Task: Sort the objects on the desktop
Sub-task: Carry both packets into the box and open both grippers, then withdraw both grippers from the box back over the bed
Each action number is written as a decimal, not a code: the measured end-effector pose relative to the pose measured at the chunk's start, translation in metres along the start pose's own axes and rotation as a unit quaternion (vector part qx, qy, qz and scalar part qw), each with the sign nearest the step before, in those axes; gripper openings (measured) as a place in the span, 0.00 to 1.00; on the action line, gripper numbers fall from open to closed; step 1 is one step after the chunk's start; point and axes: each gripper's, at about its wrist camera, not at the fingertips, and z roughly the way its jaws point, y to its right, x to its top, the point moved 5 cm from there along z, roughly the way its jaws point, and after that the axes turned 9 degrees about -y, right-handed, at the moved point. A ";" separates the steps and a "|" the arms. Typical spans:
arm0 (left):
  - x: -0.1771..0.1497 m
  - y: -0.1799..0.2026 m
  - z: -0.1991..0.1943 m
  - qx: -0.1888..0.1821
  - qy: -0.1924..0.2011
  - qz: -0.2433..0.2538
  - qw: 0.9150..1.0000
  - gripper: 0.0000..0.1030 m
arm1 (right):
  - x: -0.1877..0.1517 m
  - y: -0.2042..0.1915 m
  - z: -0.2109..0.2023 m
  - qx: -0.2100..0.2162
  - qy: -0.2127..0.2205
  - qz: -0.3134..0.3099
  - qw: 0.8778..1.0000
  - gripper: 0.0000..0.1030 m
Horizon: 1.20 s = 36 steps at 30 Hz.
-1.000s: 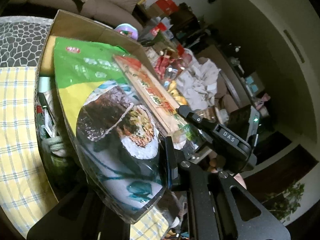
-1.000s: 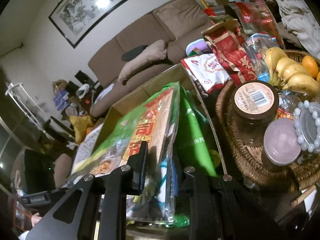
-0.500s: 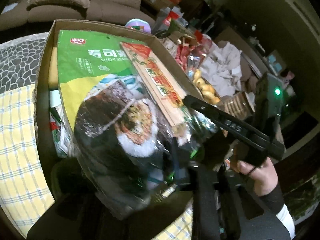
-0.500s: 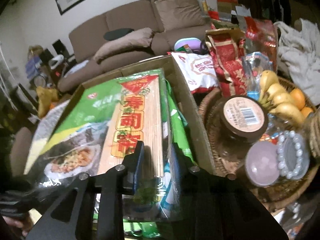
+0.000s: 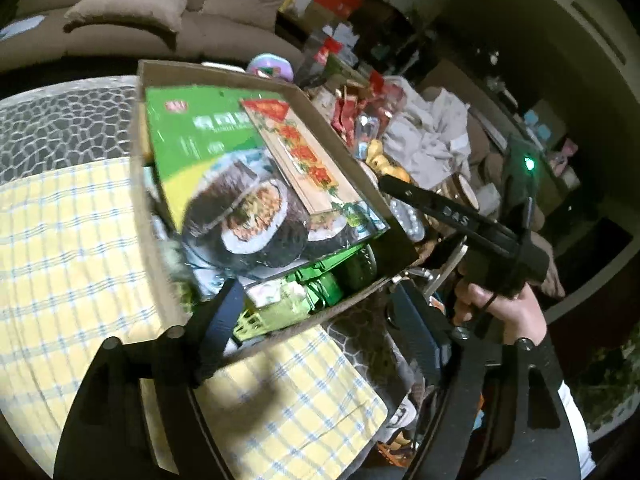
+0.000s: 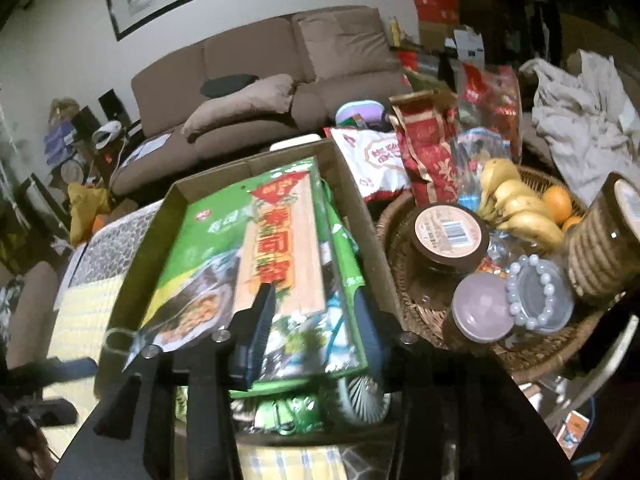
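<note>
In the cardboard box, sushi seaweed pack lies flat, stowed; my left claw and right claw opening, gripping nothing.

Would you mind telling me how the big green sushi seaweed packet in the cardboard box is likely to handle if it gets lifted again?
The sushi seaweed packet looks thin and glossy, so probably light, floppy and slippery. The bamboo mat sealed inside likely stiffens only that side.
</note>
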 end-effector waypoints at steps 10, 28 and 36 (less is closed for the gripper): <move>-0.010 -0.010 -0.053 0.037 0.036 -0.011 0.999 0.96 | -0.028 -0.056 -0.016 -0.029 -0.008 -0.063 0.998 0.73; -0.044 -0.009 -0.093 0.104 0.063 0.012 0.992 1.00 | -0.065 -0.120 -0.052 -0.041 0.021 -0.093 0.995 0.99; -0.067 -0.023 -0.111 0.131 0.070 0.006 0.989 1.00 | -0.084 -0.142 -0.057 -0.035 0.017 -0.099 0.994 0.99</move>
